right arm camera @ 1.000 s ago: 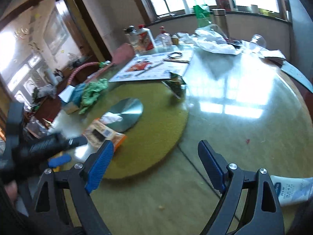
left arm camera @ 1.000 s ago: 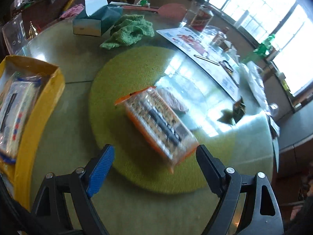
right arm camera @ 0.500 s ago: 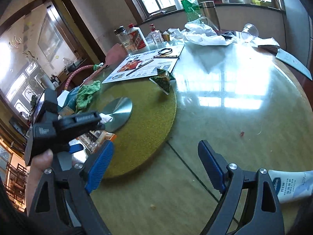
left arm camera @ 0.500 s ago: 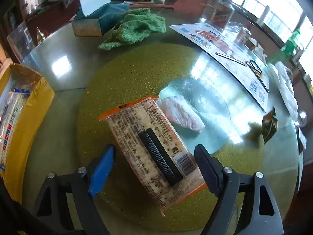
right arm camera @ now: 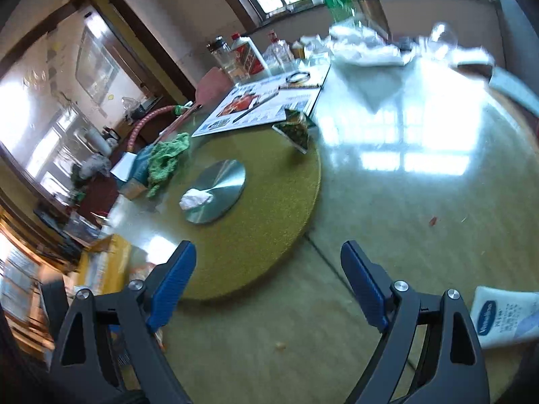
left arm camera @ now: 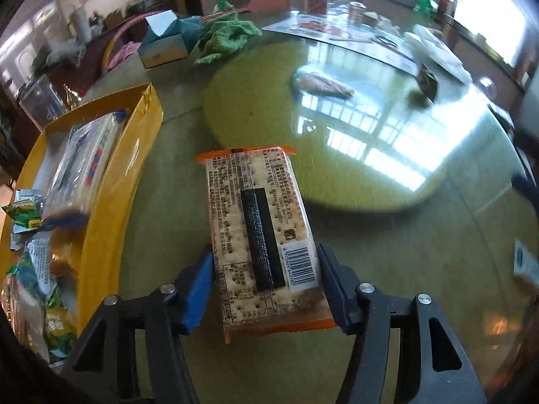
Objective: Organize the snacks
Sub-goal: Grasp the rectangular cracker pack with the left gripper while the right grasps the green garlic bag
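Both the left gripper (left arm camera: pixel 266 269) and the right gripper (right arm camera: pixel 267 279) have black triangular-cutout fingers (left arm camera: pixel 340 289), blue pads and silver screws at the joints.

Glass-topped table (right arm camera: pixel 421 202); round green mat (right arm camera: pixel 269 208), yellow box (left arm camera: pixel 111 181) on it.

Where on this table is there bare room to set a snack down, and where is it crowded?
Bare glass lies between the yellow box and the green mat, and on the table's sunlit side beyond the mat. The box is packed with snacks; the far rim by the poster and bottles is cluttered.
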### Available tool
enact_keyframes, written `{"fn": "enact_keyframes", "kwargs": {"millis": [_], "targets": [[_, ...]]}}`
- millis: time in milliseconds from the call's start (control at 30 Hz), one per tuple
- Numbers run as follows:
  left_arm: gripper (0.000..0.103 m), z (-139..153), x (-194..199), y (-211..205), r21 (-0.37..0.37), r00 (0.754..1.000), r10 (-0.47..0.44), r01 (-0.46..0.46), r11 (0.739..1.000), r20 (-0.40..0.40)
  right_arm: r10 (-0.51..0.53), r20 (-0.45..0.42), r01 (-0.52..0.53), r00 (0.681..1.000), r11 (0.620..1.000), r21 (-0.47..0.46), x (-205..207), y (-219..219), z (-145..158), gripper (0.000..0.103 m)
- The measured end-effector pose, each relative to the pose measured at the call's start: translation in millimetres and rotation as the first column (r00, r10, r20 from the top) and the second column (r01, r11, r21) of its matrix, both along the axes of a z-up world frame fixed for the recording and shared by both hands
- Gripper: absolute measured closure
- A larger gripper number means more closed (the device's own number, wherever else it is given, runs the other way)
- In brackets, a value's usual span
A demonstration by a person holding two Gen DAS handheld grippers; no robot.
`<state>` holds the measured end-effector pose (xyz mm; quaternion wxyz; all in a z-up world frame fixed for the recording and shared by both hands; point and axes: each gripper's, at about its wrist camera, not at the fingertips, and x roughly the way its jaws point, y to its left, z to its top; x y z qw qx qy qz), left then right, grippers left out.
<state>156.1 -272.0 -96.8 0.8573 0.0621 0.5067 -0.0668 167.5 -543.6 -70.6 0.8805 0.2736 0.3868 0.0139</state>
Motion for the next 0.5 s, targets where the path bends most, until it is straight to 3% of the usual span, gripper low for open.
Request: {"fn": "enact_keyframes", "kwargs": {"millis": [67,167,267,400,500], "targets": [[0.045,0,-10,5,-0.017,0.999,-0.036,0.036,0.999,-0.001,0.005,-0.034,-0.004,0.999,0.999,0.037,10,-9,2,0.015],[0.045,1,-19,10,-0.033,0.997,-0.071,0.071,0.997,0.005,-0.008,-0.076,0.008,0.997,1.000,-0.004,34,-16,9,0.016],[0.045,0,-23,12,-0.032,0.995,-0.099,0.100,0.994,0.020,-0.013,-0.120,0.012,0.993,1.000,-0.009,67,-20,10,0.023],[0.045,-1,-27,13,-0.037,0.993,-0.115,0.117,0.992,0.041,-0.051,-0.168,0.061,0.985,0.997,0.051,112,-34,1,0.030],[0.045,-3,-30,15,-0.034,0.990,-0.132,0.134,0.990,0.051,-0.111,-0.201,0.113,0.973,0.994,-0.002,145,-43,-6,0.035]]}}
